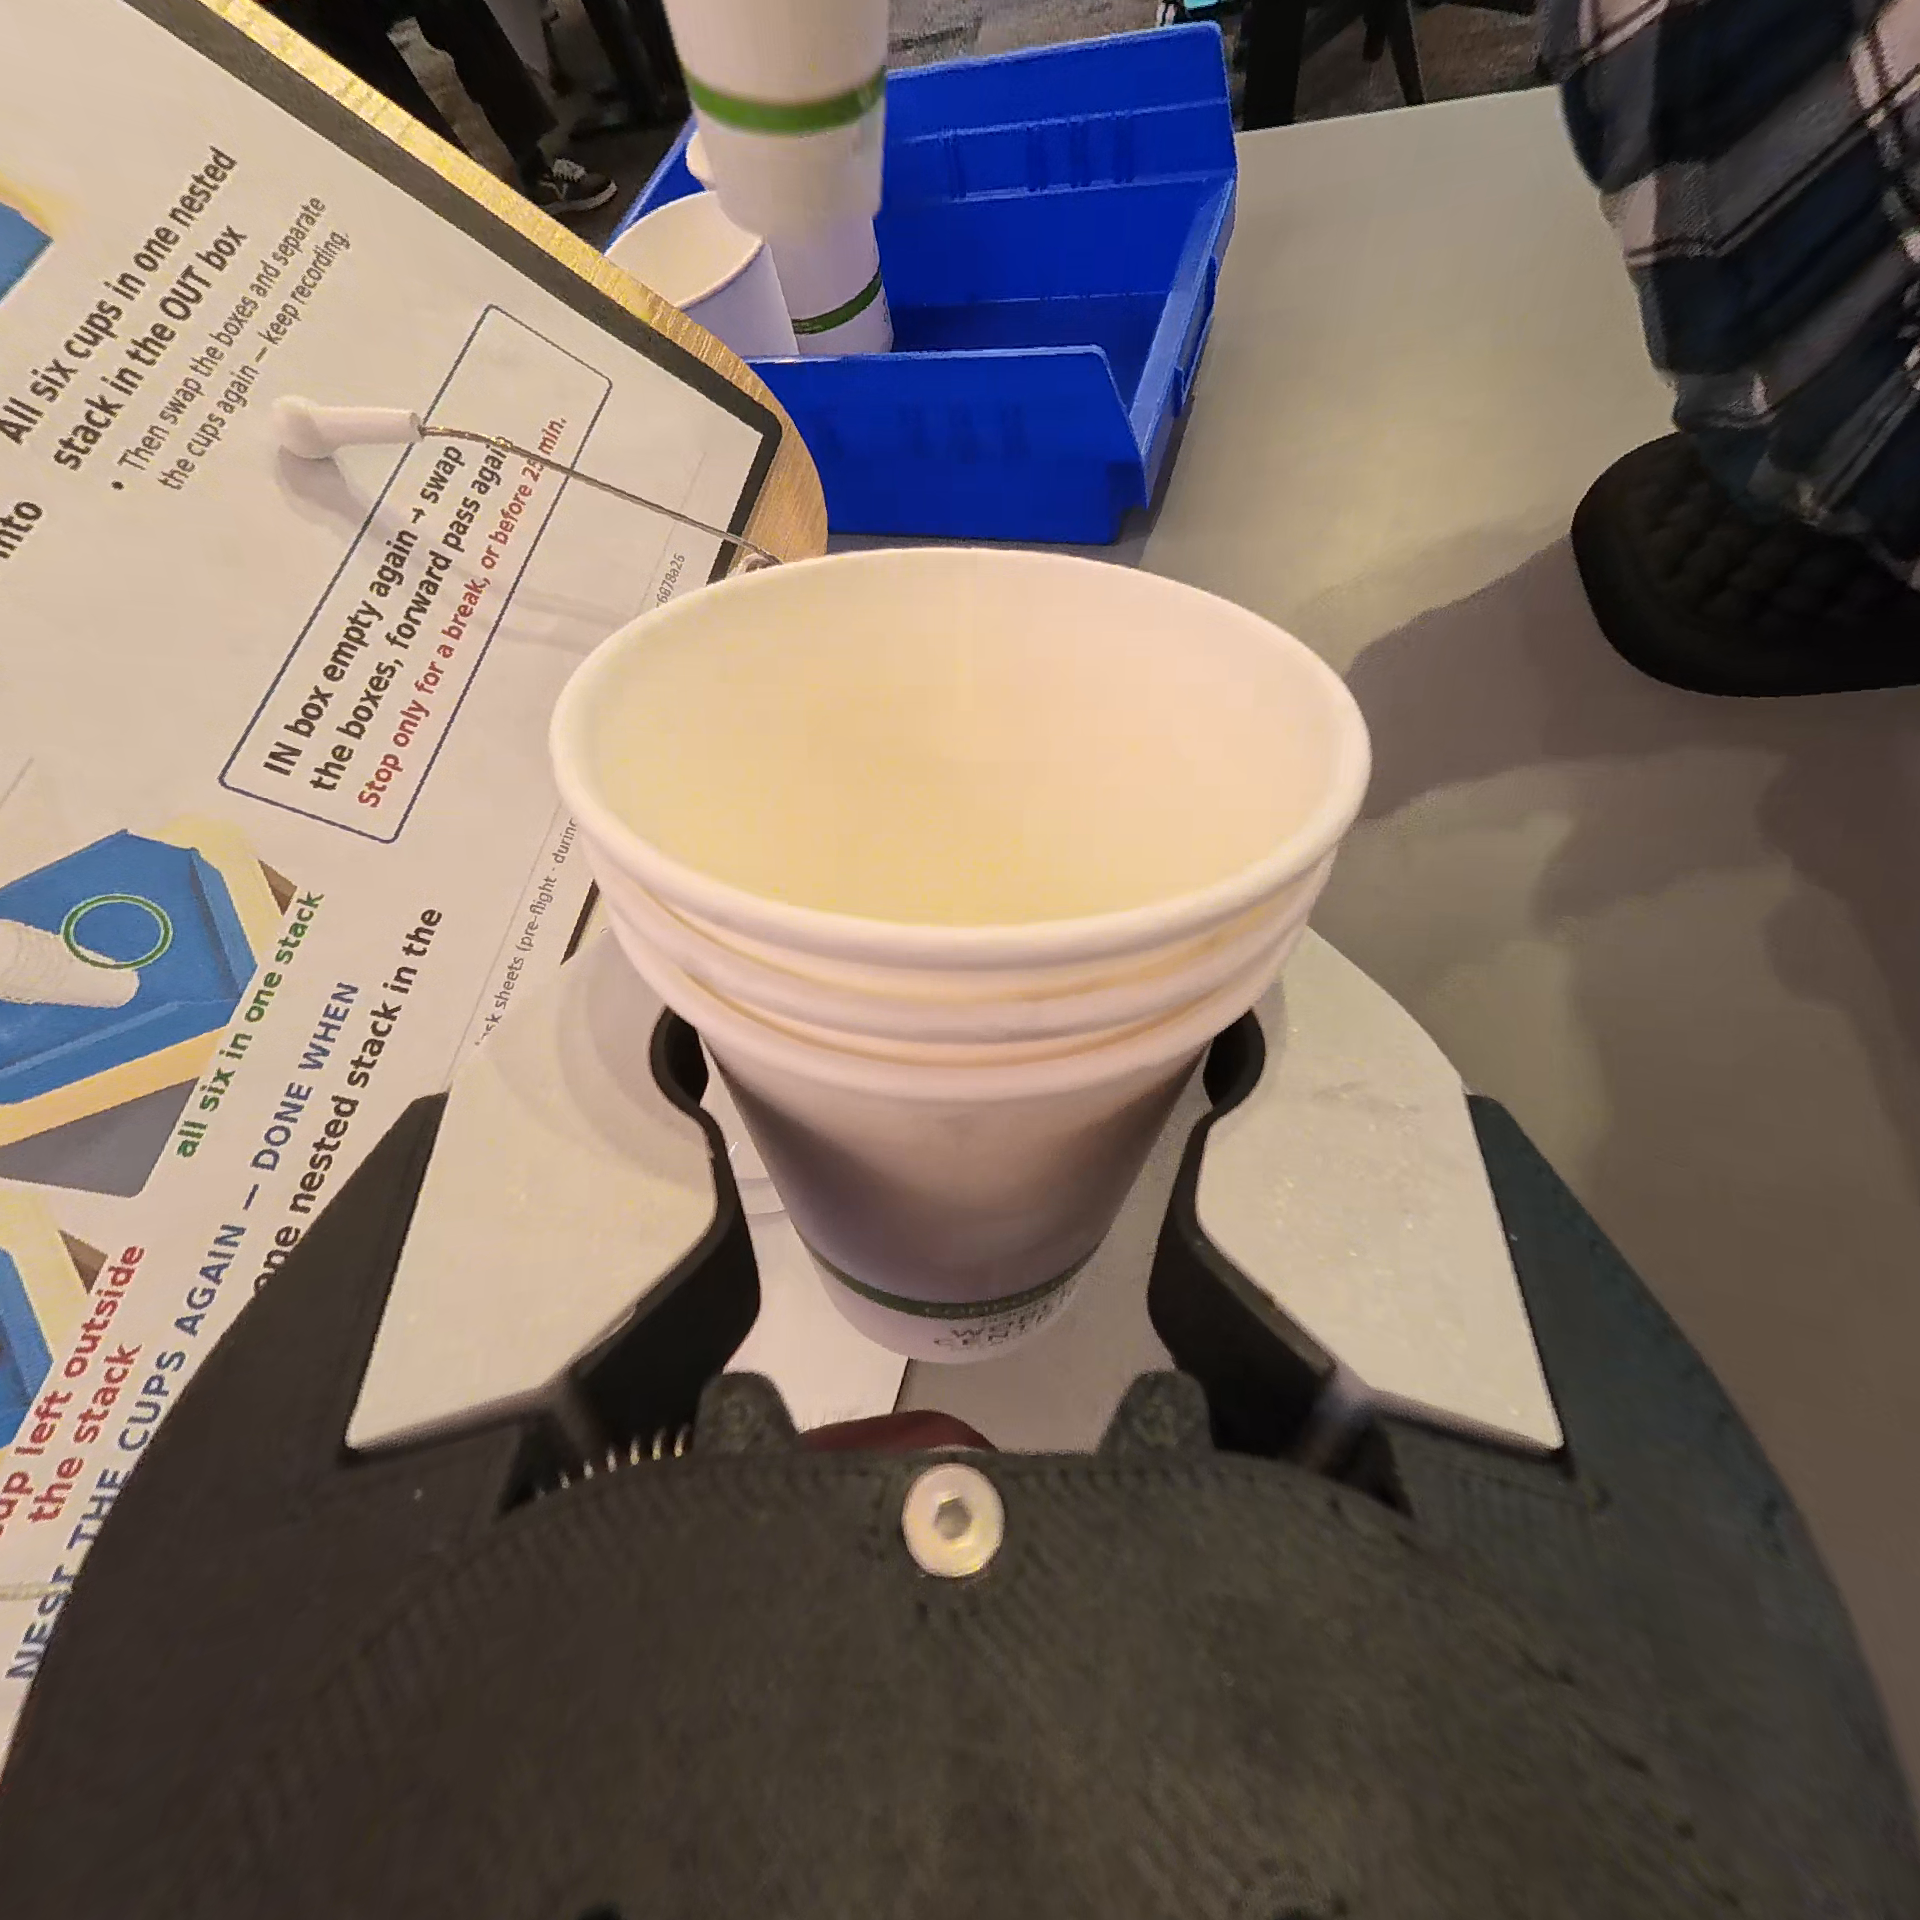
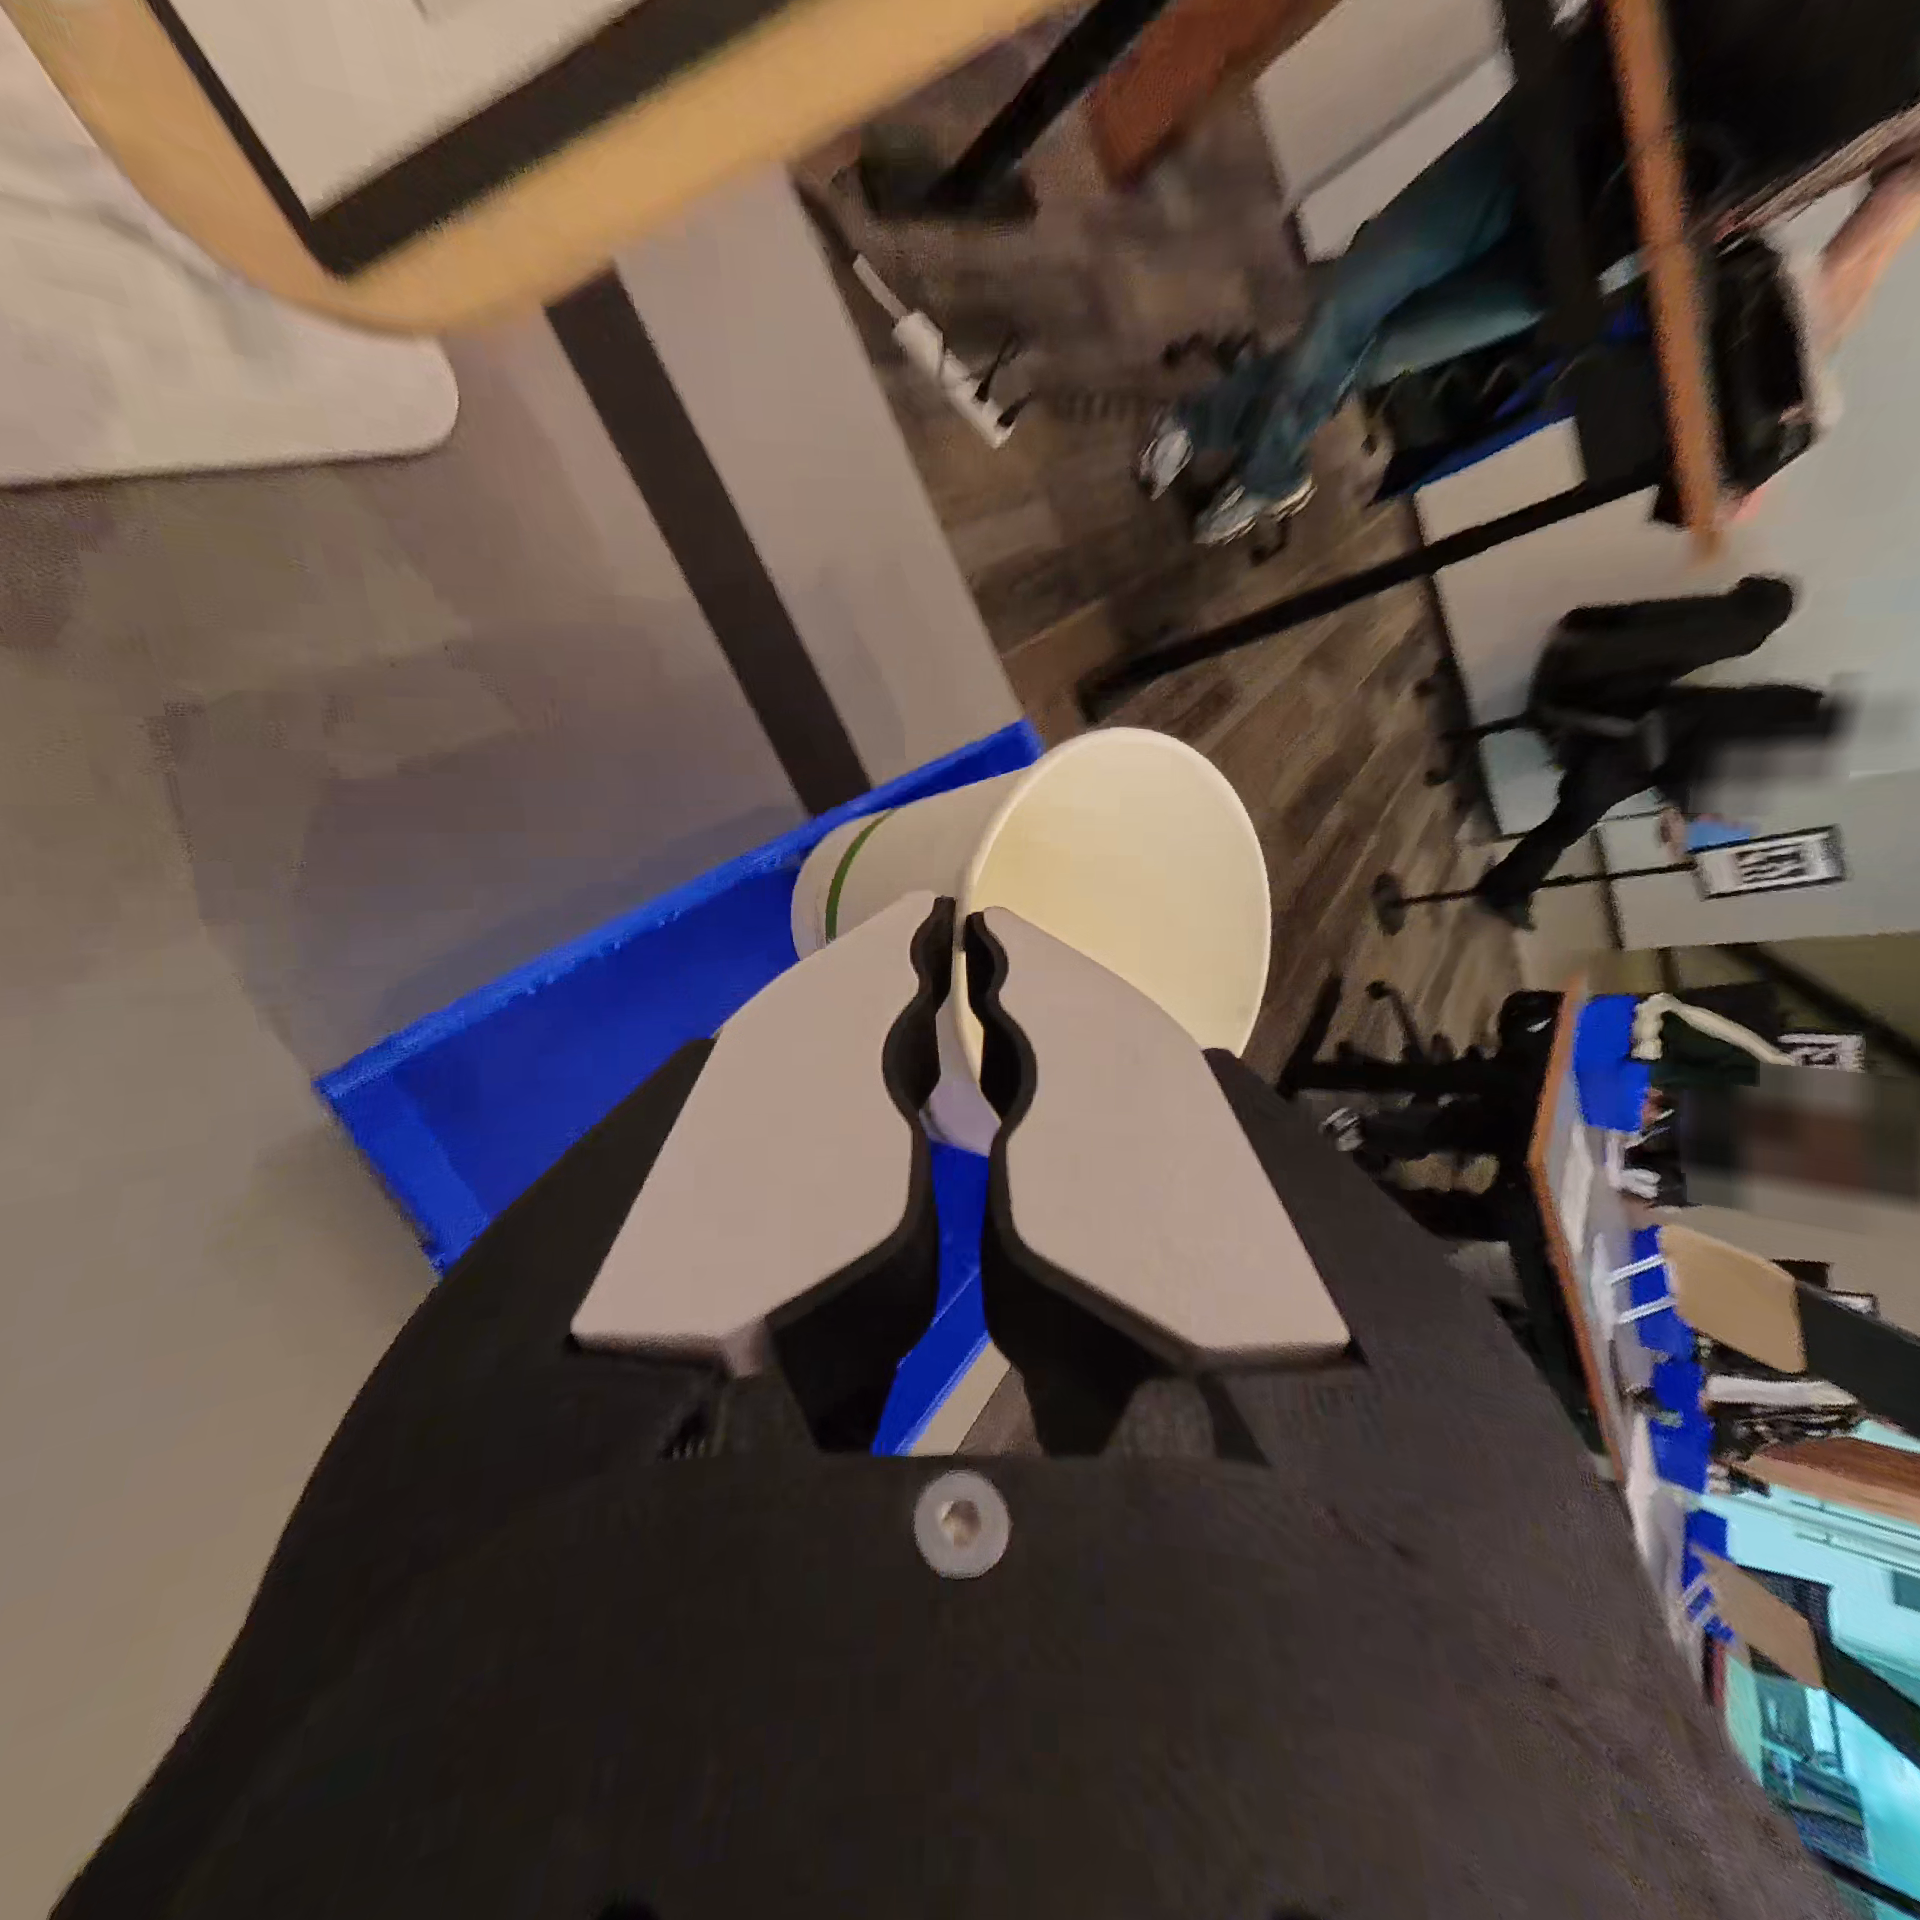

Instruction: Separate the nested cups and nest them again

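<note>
The left gripper (image 1: 960,1049) holds a stack (image 1: 956,935) of nested white cups, its fingers wide around the cup wall, above the table (image 1: 1558,935). The right gripper (image 2: 958,925) pinches the rim of one cup (image 2: 1122,883), fingers almost together, over the blue bin (image 2: 582,1018).
</note>
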`<move>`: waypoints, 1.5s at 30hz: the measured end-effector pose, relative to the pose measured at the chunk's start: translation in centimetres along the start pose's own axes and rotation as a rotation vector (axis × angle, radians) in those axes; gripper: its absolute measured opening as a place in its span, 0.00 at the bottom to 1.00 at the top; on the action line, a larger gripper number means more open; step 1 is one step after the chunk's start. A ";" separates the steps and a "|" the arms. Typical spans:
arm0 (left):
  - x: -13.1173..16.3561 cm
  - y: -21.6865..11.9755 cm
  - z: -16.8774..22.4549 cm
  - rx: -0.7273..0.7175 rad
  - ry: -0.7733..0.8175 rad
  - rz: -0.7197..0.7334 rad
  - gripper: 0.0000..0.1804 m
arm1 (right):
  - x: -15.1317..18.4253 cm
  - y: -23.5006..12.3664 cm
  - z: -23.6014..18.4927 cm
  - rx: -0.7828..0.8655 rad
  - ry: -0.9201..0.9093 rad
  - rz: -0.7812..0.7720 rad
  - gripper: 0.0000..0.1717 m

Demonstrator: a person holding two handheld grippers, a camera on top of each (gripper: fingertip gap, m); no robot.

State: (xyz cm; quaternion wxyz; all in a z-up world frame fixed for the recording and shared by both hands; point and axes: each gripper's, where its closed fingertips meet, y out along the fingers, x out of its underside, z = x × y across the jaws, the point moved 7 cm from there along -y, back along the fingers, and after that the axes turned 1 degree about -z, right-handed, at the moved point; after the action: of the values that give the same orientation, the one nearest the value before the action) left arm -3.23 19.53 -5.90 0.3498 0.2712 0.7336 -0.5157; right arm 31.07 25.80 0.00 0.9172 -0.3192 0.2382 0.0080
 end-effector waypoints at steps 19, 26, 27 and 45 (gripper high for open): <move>0.0 0.0 0.1 0.006 0.007 -0.005 0.53 | 4.1 9.3 -3.8 -0.313 0.003 -0.238 0.01; 0.1 0.1 0.1 0.010 0.007 -0.009 0.53 | 4.6 9.4 -3.9 -0.340 0.025 -0.235 0.02; 0.1 0.1 0.2 0.010 0.007 -0.010 0.53 | 4.7 9.3 -3.9 -0.345 0.027 -0.235 0.02; 0.2 0.3 0.3 0.015 0.008 -0.015 0.53 | 4.6 9.0 -3.9 -0.368 0.069 -0.224 0.14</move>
State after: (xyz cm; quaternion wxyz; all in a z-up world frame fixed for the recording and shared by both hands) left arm -3.03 19.40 -6.26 0.3409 0.2703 0.7332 -0.5226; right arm 31.96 30.02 -9.96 0.8300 -0.5056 0.2272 -0.0615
